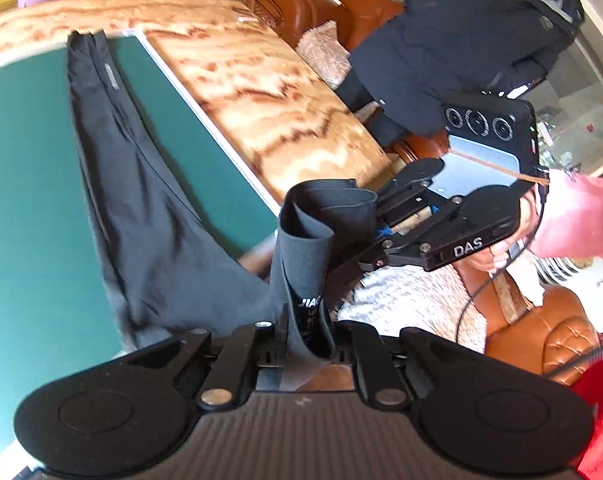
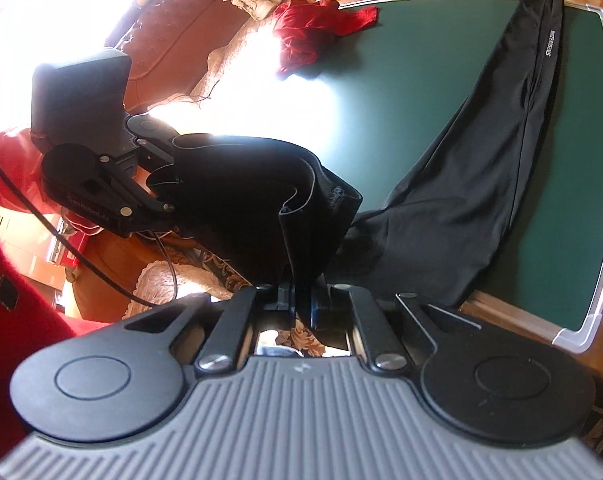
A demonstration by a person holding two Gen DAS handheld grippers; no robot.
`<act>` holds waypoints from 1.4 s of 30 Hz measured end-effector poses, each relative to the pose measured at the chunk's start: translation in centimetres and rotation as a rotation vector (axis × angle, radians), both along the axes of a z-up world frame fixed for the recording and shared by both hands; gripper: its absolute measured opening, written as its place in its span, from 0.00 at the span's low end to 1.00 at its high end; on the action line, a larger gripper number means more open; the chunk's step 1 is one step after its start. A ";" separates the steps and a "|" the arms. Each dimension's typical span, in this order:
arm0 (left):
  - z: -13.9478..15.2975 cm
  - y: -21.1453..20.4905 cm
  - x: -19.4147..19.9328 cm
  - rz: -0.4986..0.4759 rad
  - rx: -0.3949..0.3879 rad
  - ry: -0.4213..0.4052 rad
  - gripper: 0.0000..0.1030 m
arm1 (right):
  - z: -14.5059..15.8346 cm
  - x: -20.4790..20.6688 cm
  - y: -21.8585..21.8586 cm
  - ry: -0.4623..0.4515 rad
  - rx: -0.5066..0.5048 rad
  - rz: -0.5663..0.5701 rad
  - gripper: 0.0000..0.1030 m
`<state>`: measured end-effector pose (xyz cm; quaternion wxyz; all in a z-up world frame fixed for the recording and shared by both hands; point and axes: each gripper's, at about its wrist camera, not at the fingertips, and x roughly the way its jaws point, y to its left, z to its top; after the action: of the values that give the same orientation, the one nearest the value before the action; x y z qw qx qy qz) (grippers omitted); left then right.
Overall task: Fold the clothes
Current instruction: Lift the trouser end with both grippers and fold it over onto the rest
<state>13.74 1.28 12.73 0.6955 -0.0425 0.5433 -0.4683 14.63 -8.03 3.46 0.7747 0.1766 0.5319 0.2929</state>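
Off the near edge of the green mat (image 1: 29, 184), from the left wrist view, your left gripper (image 1: 307, 344) is clamped on the waistband of the black leggings (image 1: 141, 216), whose legs trail away across the mat. Keep the band taut and level with your right gripper (image 1: 375, 210), pinched on the same band.

From the right wrist view, both grippers bite the waistband just beside the mat; carry it evenly over the legs to fold squarely.

black trousers (image 1: 141, 208), green mat (image 1: 21, 200), tan-and-brown marbled table (image 1: 253, 92), red cloth (image 2: 313, 32)
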 end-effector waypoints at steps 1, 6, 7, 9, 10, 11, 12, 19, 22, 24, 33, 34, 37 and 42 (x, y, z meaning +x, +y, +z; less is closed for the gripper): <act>0.2 -0.2 1.4 0.003 0.000 -0.012 0.11 | 0.0 1.1 -0.4 -0.013 -0.002 -0.006 0.09; 1.2 -0.7 9.6 -0.024 -0.027 -0.052 0.11 | 1.0 7.6 -3.1 -0.080 0.001 0.000 0.09; 1.4 -0.8 11.3 -0.027 -0.035 -0.048 0.11 | 1.2 9.0 -3.8 -0.091 0.004 0.001 0.09; 2.0 -1.2 14.6 -0.032 -0.048 -0.055 0.11 | 1.7 11.8 -5.3 -0.109 0.014 0.003 0.09; 2.1 -1.5 16.3 -0.034 -0.055 -0.053 0.11 | 1.8 13.3 -6.1 -0.115 0.021 0.000 0.09; 2.1 -1.9 18.1 -0.036 -0.060 -0.049 0.11 | 1.7 14.9 -7.1 -0.116 0.032 -0.003 0.09; 2.0 -2.4 19.9 -0.039 -0.062 -0.049 0.11 | 1.7 16.4 -8.1 -0.118 0.040 -0.005 0.09; -0.8 -5.8 32.3 -0.068 -0.043 -0.034 0.11 | -1.7 27.1 -14.0 -0.103 0.075 0.032 0.09; -3.3 -6.5 37.3 -0.043 -0.040 -0.006 0.11 | -3.7 31.3 -16.6 -0.087 0.095 0.033 0.09; -5.1 -7.0 40.6 -0.024 -0.030 0.015 0.11 | -5.7 34.0 -18.1 -0.073 0.114 0.016 0.09; -14.4 -10.2 51.2 0.074 0.051 0.057 0.12 | -15.5 43.6 -22.8 -0.008 0.137 -0.101 0.09; -15.3 -10.4 51.9 0.088 0.056 0.063 0.15 | -16.4 44.3 -23.1 -0.003 0.133 -0.112 0.09; -17.2 -10.3 53.4 0.141 0.092 0.046 0.20 | -18.8 45.8 -23.6 0.001 0.114 -0.146 0.09; -19.5 -9.7 54.7 0.230 0.124 0.023 0.32 | -21.7 46.8 -24.2 -0.008 0.099 -0.224 0.09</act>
<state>68.45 -8.42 -6.72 0.7397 -0.0670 0.5706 -0.3503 61.42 -32.21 -18.26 0.7950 0.2717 0.4908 0.2309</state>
